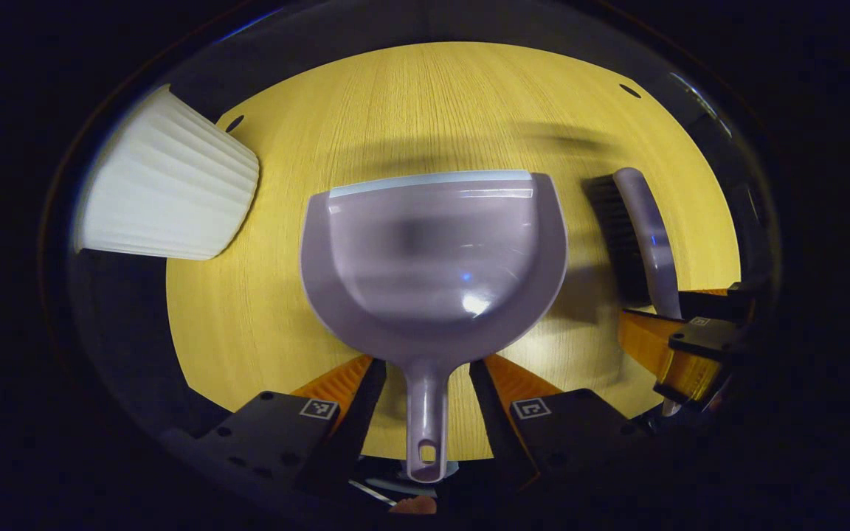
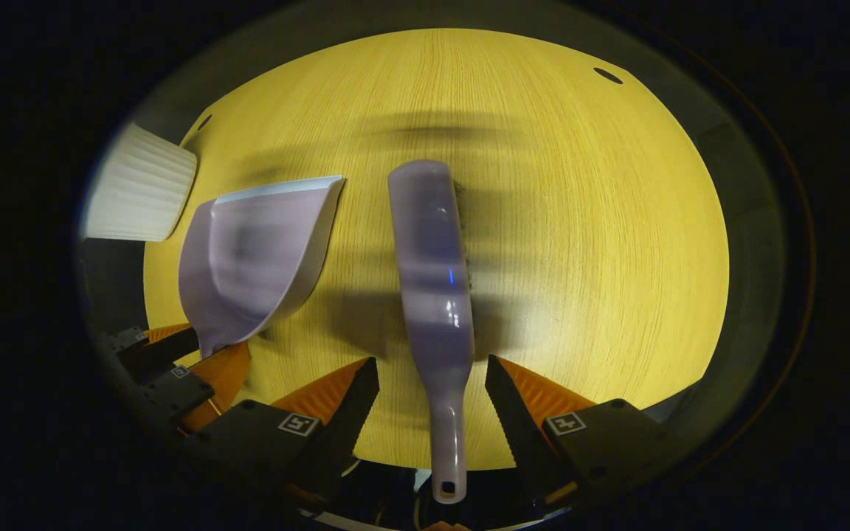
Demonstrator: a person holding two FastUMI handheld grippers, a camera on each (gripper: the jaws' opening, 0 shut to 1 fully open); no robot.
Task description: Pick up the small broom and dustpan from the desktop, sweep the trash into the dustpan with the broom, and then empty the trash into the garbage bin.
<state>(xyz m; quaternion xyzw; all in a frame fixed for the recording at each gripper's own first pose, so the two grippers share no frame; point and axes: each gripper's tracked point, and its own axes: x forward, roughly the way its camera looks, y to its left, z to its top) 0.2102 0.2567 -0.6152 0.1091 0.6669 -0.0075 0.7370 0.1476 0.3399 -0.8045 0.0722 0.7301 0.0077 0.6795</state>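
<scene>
yellow desktop (image 2: 580,221): broom (image 2: 432,295) and dustpan (image 1: 432,273) handles point toward cameras.

A round yellow wood-grain desktop (image 1: 410,110) carries a lilac dustpan (image 1: 432,258), lying directly ahead of the left gripper (image 1: 425,383), and a small broom (image 2: 429,251) ahead of the right gripper (image 2: 432,383). A white ribbed garbage bin (image 1: 167,192) seems to stand at the desktop's far-left edge.

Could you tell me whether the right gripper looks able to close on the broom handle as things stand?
Probably yes. The right gripper has its jaws open on either side of the broom handle, with nothing between them. The dustpan lies apart to one side.
</scene>
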